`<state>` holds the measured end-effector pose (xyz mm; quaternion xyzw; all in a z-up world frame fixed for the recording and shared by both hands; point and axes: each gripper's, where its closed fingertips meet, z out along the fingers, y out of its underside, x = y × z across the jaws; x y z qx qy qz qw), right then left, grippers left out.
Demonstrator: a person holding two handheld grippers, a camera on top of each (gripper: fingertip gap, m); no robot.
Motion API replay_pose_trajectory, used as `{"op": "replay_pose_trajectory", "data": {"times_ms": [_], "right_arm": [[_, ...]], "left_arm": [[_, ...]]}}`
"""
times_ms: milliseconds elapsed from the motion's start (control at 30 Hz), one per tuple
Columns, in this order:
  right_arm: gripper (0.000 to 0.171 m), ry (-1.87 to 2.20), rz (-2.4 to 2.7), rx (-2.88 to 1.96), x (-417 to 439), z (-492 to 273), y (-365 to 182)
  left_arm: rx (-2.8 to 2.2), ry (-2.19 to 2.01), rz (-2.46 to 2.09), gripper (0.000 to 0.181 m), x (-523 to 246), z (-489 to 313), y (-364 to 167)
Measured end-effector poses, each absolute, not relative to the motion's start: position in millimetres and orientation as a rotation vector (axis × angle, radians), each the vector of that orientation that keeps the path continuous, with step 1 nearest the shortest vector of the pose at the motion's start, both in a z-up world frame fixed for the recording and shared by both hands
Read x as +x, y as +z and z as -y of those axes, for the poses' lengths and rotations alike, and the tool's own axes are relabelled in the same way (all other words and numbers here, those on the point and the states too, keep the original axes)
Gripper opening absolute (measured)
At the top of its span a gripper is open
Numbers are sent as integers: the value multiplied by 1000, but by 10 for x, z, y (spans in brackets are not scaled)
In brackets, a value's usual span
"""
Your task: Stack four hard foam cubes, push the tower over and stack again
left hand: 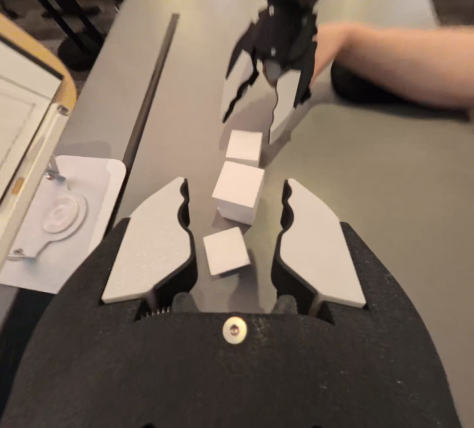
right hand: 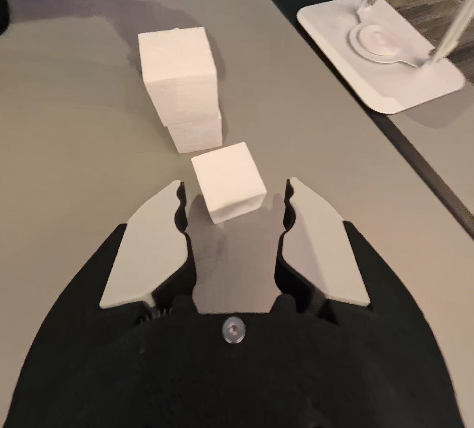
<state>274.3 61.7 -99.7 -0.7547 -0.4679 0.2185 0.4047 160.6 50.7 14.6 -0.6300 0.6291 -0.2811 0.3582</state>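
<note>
1. Left wrist view: the left gripper (left hand: 236, 182) is held spread wide and empty above the grey surface (left hand: 359, 185), apparently lined up over the cubes.
2. Three white foam cubes are seen in a rough row: a near cube (left hand: 225, 252) turned askew between the fingers, a middle cube (left hand: 238, 191) raised, probably on another cube, and a far cube (left hand: 243, 145) low on the surface.
3. Beyond them the right gripper (left hand: 266, 110), held by a hand (left hand: 333, 49), is seen blurred and spread apart, nothing gripped.
4. A white stand base (left hand: 77, 223) is set at the left edge; no container is shown.
5. Right wrist view: the right gripper (right hand: 234, 182) is open and empty, aimed at a loose cube (right hand: 228, 182) lying askew just ahead, judged the next pick.
6. Behind it, apart, a two-cube stack (right hand: 184, 90) is seen, the upper cube slightly offset; the tower is judged half built.
7. The stand base (right hand: 379, 56) is well apart at right.
</note>
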Motion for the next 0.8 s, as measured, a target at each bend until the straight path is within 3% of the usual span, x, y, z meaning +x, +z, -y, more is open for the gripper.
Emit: {"op": "replay_pose_trajectory", "data": {"times_ms": [67, 233, 367, 433, 600, 800], "right_arm": [[77, 552, 1209, -1889, 2655, -623, -1087], [83, 449, 1219, -1954, 2649, -767, -1347], [65, 545, 1213, -1993, 2673, -721, -1460], [65, 589, 1200, -1987, 2692, -696, -1431], [65, 625, 1116, -1904, 2747, -708, -1089], [65, 636, 969, -1687, 2383, -619, -212]], "left_arm": [[-1662, -780, -1512, 72, 1411, -548, 127], [-1715, -879, -1299, 57, 1095, -593, -104], [-1807, -833, -1247, 68, 959, -627, -510], [-1846, -737, -1269, 70, 892, -648, -733], [-1879, -687, -1225, 71, 913, -672, -989], [-1927, -609, -1208, 72, 1037, -758, -1255]]}}
